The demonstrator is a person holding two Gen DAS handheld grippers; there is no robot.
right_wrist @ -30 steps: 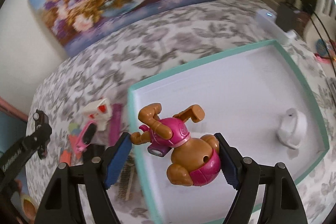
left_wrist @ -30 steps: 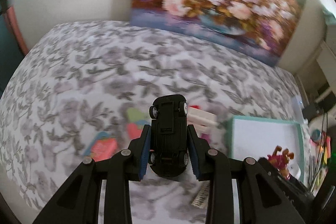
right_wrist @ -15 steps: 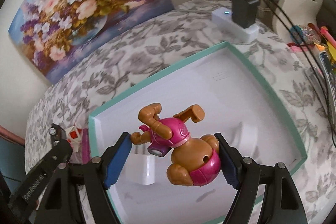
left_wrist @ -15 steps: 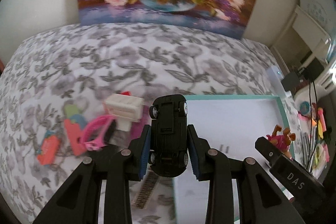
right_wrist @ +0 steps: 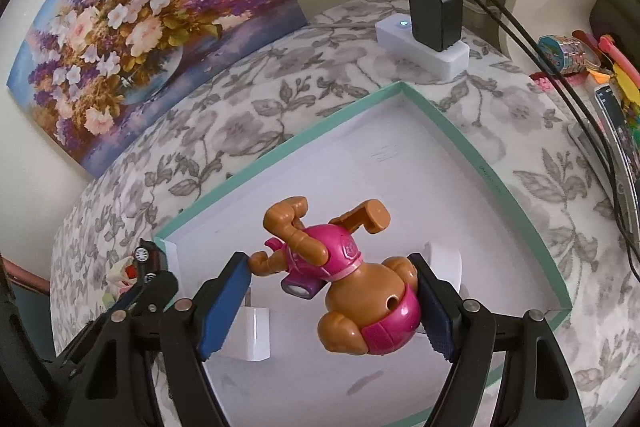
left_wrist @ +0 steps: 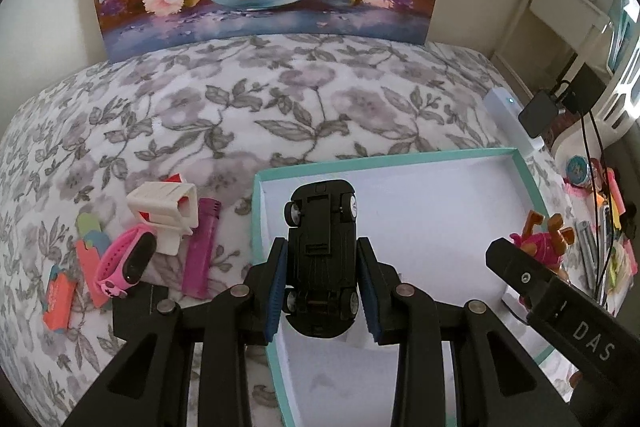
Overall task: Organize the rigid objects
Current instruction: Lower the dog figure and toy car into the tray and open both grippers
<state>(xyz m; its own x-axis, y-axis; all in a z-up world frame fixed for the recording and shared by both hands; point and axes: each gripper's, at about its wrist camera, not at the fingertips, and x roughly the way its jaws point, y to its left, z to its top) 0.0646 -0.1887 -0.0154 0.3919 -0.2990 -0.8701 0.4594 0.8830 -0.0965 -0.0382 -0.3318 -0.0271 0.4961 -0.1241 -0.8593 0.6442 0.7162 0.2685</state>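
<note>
Both grippers have swung over the teal-rimmed box (left_wrist: 524, 171) since a second ago; the left one was over the floral bedspread (left_wrist: 280, 99) then and now sits above the box's near-left corner. Left gripper (left_wrist: 322, 263) is clamped on the black toy car (left_wrist: 322, 247), which is belly-up with its wheels showing and its nose pointing away, held above the white box floor. Right gripper (right_wrist: 328, 303) holds the brown-and-pink toy dog (right_wrist: 348, 283) upside down, legs in the air; the right pad presses its rump, the left pad sits at its paw, so the grip looks loose-ish but closed on it. Dog hangs over the middle of the box, not touching the floor as far as I can tell.

Already in the box: a white charger plug (right_wrist: 252, 331) below the left pad, and another white item (right_wrist: 444, 263) behind the dog, mostly hidden.

Left out on the bedspread: pink watch (left_wrist: 126, 259), white clip holder (left_wrist: 168, 215), purple lighter (left_wrist: 202, 247), orange pieces (left_wrist: 58, 297).

Step in hand: carry-to-box, drop phase for both toys. Next move likely calls for lowering each toy onto bare box floor, clear of the plug, then opening the jaws; the car may roll, so set it low.
</note>
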